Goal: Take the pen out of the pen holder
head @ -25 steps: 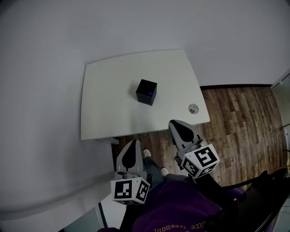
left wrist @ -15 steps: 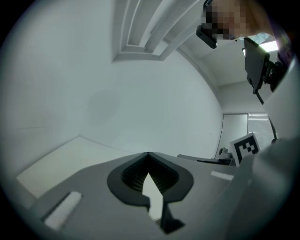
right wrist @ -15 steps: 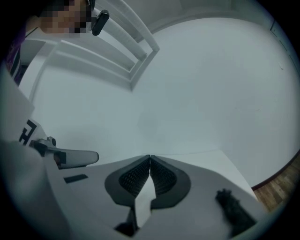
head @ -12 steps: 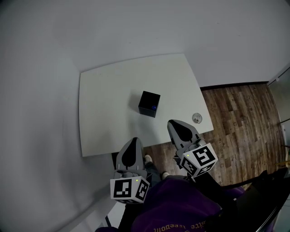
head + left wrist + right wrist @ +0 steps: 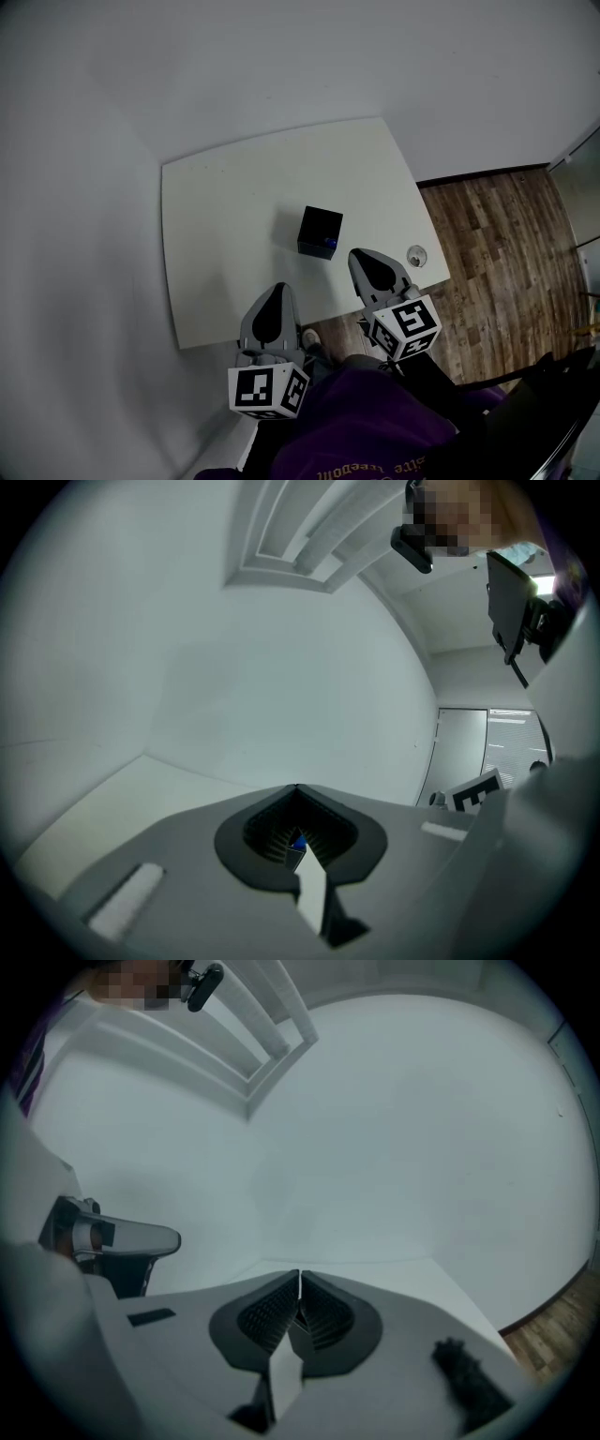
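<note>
Left hand-held gripper (image 5: pixel 277 296): jaws clenched tip to tip, nothing gripped. It sits on the person's side of the pen holder (image 5: pixel 320 231) and to its left, apart from it, over the near edge of the white tabletop (image 5: pixel 225 202). The holder is a black cube, upright near mid-tabletop. The pen (image 5: pixel 329 245) is still in it; only a blue tip shows at the holder's near side. Right hand-held gripper (image 5: pixel 366 262): jaws closed to a hairline slit, empty, just right of the holder on the person's side, near it but not touching. Further right of the holder, a small round disc (image 5: pixel 416 254) lies by the tabletop's edge, then wood floor (image 5: pixel 497 244).
</note>
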Demonstrator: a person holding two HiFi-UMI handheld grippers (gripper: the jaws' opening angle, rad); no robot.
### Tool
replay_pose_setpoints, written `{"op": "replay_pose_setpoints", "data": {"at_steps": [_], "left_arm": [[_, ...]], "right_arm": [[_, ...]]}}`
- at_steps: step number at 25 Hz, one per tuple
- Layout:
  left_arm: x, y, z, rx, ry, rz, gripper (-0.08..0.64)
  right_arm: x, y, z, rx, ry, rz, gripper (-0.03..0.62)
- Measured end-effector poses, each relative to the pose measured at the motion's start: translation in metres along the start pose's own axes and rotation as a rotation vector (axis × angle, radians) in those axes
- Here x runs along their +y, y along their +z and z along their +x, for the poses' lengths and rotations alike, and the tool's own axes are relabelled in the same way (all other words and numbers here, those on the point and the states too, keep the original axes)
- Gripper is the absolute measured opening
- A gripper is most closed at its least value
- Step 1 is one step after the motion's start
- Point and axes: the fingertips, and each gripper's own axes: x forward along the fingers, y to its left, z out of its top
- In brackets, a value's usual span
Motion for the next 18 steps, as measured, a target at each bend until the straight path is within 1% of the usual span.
{"op": "replay_pose_setpoints", "data": {"at_steps": [3,6,7,8,9,14,18], "left_arm": [[0.006,-0.003,0.01,0.013,-0.017,0.005,0.005],[0.013,-0.008,0.017,0.03,-0.023,0.003,0.005],[0.015,-0.01,0.02,0.036,-0.023,0.003,0.005],[0.017,-0.012,0.022,0.041,-0.021,0.003,0.005],[0.018,-0.014,0.024,0.045,-0.017,0.004,0.005],[0.021,-0.021,0.033,0.051,0.024,0.008,0.005],[0.018,-0.021,0.038,0.054,0.047,-0.017,0.005]], "right_arm": [[-0.004,-0.006,0.012,0.018,-0.02,0.007,0.012],[-0.008,-0.011,0.022,0.039,-0.019,0.0,0.014],[-0.008,-0.014,0.025,0.049,-0.01,0.001,0.03],[-0.008,-0.016,0.028,0.062,0.002,0.001,0.066],[-0.008,-0.019,0.03,0.077,0.015,-0.001,0.078],[-0.009,-0.027,0.042,0.129,0.069,-0.059,0.087],[-0.009,-0.033,0.05,0.179,0.112,-0.055,0.1]]}}
